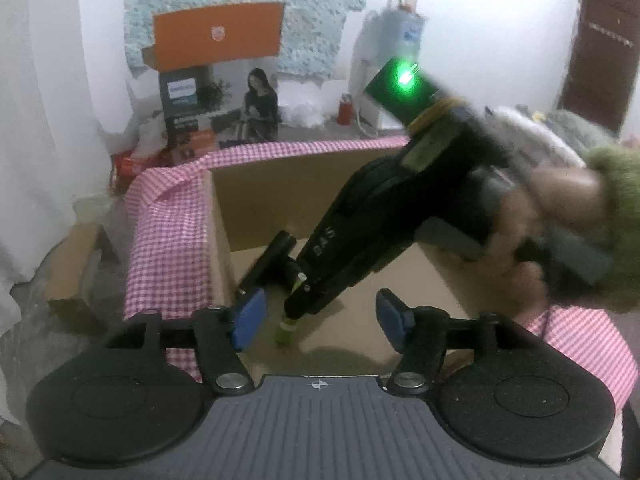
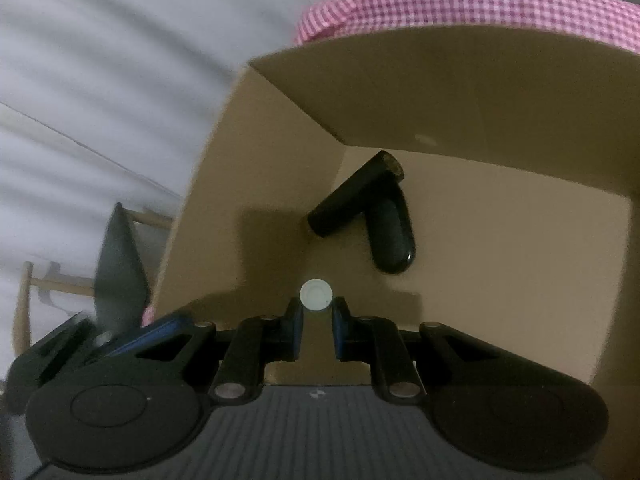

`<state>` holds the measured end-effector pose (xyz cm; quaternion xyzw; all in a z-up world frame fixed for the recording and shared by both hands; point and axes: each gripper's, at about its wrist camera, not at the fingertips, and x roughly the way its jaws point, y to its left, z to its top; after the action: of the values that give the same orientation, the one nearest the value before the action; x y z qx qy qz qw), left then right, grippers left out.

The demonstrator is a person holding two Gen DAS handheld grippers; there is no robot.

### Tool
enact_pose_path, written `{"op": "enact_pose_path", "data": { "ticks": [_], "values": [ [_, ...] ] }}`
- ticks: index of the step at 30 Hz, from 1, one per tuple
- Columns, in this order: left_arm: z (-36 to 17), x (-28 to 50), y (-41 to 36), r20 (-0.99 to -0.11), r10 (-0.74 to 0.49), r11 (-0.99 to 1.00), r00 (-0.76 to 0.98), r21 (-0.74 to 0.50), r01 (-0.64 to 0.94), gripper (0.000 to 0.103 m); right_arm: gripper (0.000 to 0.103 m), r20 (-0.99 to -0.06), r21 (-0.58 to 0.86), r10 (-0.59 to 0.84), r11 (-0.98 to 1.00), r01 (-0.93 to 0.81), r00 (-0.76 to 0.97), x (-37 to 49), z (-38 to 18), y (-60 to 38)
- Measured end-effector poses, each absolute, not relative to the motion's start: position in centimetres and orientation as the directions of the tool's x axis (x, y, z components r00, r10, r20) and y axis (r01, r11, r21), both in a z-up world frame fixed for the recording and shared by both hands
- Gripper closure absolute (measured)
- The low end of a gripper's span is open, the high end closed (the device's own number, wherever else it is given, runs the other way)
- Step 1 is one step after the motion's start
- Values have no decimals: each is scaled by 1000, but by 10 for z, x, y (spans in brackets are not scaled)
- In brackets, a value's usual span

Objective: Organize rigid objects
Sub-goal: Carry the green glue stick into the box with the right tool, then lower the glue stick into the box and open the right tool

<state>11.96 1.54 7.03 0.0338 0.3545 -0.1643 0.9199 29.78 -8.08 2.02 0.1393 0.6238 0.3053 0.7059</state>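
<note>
Green-capped tube hangs inside the cardboard box, clenched in your right tool above two black cylinders on the floor of the box; your left tool stands released, nothing between its pads.

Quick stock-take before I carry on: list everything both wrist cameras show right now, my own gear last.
cardboard box: one, brown, open top.
black cylinders: two, black, crossed on the box floor.
small tube: one, green body with white end, in the right gripper's fingers, low in the box.
checked cloth: one, pink and white, draped around the box.
left gripper: blue pads, open, empty.
right gripper: shut on the tube.
</note>
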Motion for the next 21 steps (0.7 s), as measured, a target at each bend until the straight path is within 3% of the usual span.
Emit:
{"op": "enact_pose_path", "data": {
  "ticks": [3,6,21],
  "values": [
    [75,108,22,-636,-278,949,720,-65,309,35,85,-812,556,583,786,-270,23,306,16,-71],
    [78,102,29,-619,-311,942,721,-104,318,24,84,-826,535,563,799,-274,31,312,15,-64],
    [80,91,36,-567,-369,925,736,-150,348,17,79,-857,476,498,864,-163,135,324,14,-86]
  ]
}}
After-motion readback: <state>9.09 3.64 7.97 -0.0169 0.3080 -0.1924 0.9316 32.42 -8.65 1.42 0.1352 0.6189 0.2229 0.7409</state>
